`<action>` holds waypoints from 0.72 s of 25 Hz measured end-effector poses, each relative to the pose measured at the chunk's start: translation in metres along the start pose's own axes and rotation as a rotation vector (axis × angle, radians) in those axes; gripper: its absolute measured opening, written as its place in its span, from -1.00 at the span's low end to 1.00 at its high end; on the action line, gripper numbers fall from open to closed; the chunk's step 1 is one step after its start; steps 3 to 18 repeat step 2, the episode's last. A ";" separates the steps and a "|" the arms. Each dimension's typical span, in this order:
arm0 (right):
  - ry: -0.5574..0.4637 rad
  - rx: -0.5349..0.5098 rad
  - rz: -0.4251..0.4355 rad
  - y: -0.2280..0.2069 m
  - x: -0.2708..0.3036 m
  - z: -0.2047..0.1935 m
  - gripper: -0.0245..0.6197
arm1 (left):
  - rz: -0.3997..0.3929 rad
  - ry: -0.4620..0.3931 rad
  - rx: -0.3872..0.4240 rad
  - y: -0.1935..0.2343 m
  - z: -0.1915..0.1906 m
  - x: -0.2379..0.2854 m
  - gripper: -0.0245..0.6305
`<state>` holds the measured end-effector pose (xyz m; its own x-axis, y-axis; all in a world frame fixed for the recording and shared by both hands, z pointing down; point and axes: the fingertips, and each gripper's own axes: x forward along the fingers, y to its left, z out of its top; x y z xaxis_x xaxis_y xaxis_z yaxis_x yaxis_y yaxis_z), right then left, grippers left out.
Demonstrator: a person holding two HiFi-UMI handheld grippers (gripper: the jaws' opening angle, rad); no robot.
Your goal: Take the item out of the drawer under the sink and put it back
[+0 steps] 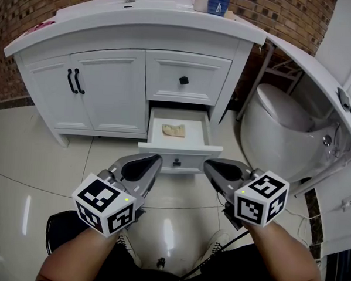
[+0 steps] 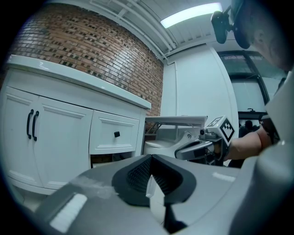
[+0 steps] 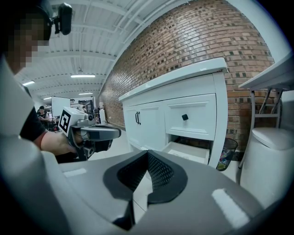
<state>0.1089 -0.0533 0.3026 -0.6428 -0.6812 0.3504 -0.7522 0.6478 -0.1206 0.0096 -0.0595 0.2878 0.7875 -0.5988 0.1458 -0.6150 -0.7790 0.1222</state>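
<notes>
Red brick wall (image 1: 18, 5) at far side. White vanity cabinet (image 1: 107, 92) against it. White toilet (image 1: 276, 122) to its right. Glossy pale tiled floor (image 1: 22, 158). Ceiling strip light (image 2: 190, 14) lit.

- A glossy pale tiled floor (image 1: 34, 153) spread beneath the left gripper (image 1: 158, 158) and the right gripper (image 1: 207, 163).
- On that floor, ahead of both grippers, stood a white vanity cabinet (image 1: 102, 86).
- To the right of the right gripper, a white toilet (image 1: 282, 128) sat on the floor.
- The cabinet's lower drawer (image 1: 180, 148) stood pulled open just ahead of the two gripper tips, roughly between them.
- A crumpled tan item (image 1: 173, 130) lay on the drawer's bottom, near its middle.
- The countertop (image 1: 141, 17) lay farther ahead; a blue box (image 1: 218, 5) and a white cup (image 1: 201, 1) stood on it, ahead of the right gripper.
</notes>
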 end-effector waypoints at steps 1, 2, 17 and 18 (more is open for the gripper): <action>0.001 -0.001 0.000 0.000 0.000 0.000 -0.90 | 0.000 -0.001 0.000 0.000 0.000 0.000 -0.91; 0.001 -0.003 0.000 0.000 0.000 0.000 -0.90 | -0.001 -0.001 0.000 0.000 0.001 0.000 -0.91; 0.001 -0.003 0.000 0.000 0.000 0.000 -0.90 | -0.001 -0.001 0.000 0.000 0.001 0.000 -0.91; 0.001 -0.003 0.000 0.000 0.000 0.000 -0.90 | -0.001 -0.001 0.000 0.000 0.001 0.000 -0.91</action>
